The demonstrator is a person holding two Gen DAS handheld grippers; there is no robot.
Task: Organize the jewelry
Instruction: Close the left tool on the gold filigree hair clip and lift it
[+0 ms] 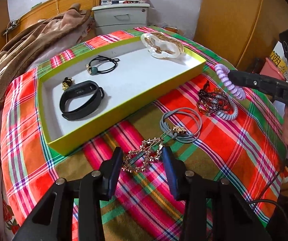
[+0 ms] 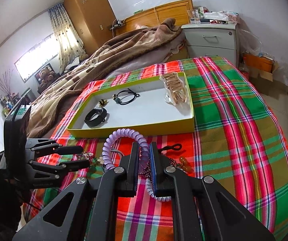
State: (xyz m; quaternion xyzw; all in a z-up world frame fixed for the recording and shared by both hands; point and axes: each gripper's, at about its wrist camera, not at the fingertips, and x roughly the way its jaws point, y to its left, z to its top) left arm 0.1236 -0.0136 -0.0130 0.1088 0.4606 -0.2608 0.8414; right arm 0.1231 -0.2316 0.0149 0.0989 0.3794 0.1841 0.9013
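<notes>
Left gripper: your left gripper (image 1: 141,156) hung low over the near part of the plaid cloth (image 1: 234,150), its jaws standing apart on either side of the gold chain piece (image 1: 144,156); whether the pads pressed on it I could not tell.
Gold chain piece: it lay on the cloth just near of the tray, between your left fingertips (image 1: 116,156).
Right gripper: your right gripper (image 2: 144,150) was clenched on the lilac spiral hair tie (image 2: 123,134), whose loop arched up past the fingertips while its tail trailed down between the fingers.
Tray: the yellow-walled tray (image 1: 123,108) sat on the cloth, far of both grippers.
Tray contents: you had a black wristband (image 1: 81,100) at its near left, a small gold clip (image 1: 66,83) just beside that, a black hair elastic with a green bead (image 1: 102,65) in the middle, and a clear claw clip with gold stripes (image 1: 162,45) at the far right corner.
Loose on the cloth: a grey hair elastic with a gold charm (image 1: 181,125) lay right of the gold chain piece, and a dark beaded bracelet bundle (image 1: 212,100) lay further right, under the lilac coil.
Surroundings: a brown blanket (image 2: 113,56) covered the bed to the left, and a grey drawer cabinet (image 2: 210,38) stood at the far side.
</notes>
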